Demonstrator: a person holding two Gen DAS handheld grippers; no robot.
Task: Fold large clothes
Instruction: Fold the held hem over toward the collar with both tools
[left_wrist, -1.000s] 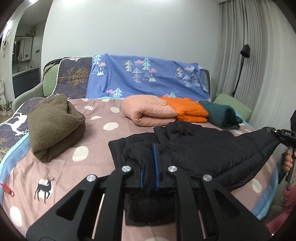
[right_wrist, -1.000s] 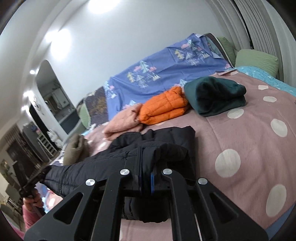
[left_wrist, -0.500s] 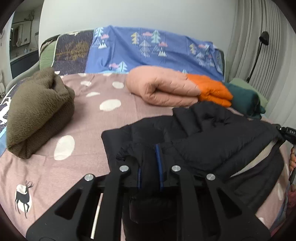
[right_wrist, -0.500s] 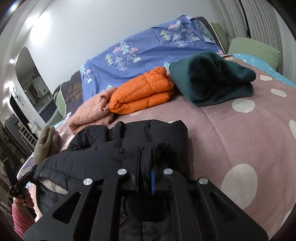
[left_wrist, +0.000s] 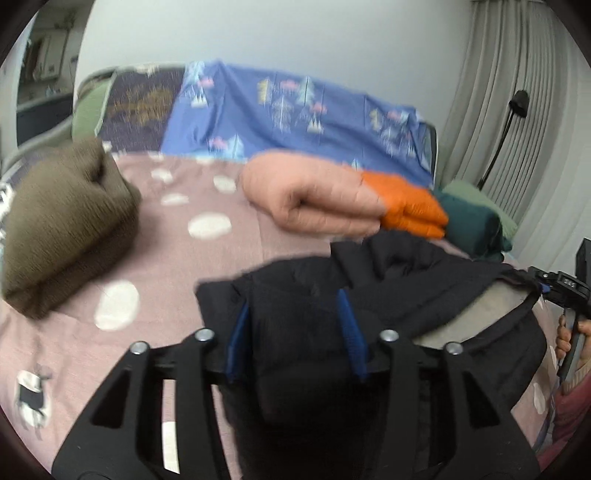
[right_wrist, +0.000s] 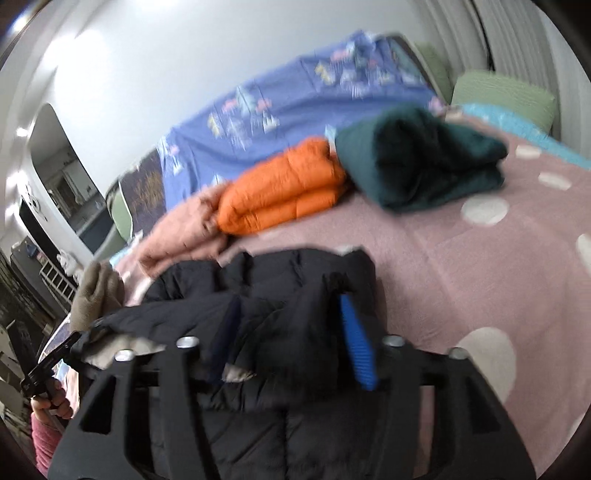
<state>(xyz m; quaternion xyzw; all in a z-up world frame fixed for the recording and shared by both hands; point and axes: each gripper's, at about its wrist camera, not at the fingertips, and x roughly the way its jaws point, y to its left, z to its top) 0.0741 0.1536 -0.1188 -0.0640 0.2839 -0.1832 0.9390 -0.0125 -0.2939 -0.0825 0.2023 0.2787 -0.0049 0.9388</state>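
A black puffer jacket (left_wrist: 406, 288) lies folded over on the pink dotted bedspread (left_wrist: 184, 266), its grey lining showing at the right. My left gripper (left_wrist: 293, 306) is open, its blue pads wide apart with jacket fabric loose between them. In the right wrist view the same jacket (right_wrist: 280, 295) lies in front. My right gripper (right_wrist: 288, 314) is open too, with a fold of jacket between its pads. Each gripper shows at the edge of the other's view, the right one (left_wrist: 554, 288) and the left one (right_wrist: 55, 354).
Folded clothes lie on the bed: a brown fleece (left_wrist: 66, 221) at left, a peach jacket (left_wrist: 314, 195), an orange jacket (left_wrist: 406, 203) and a dark green one (left_wrist: 472, 225) at the back. A blue patterned sheet (left_wrist: 295, 110) covers the headboard. Curtains and a lamp (left_wrist: 517, 103) stand on the right.
Both grippers have opened and let go of the jacket. Both had carried its near edge forward over the rest, so the jacket now lies doubled with lining showing.
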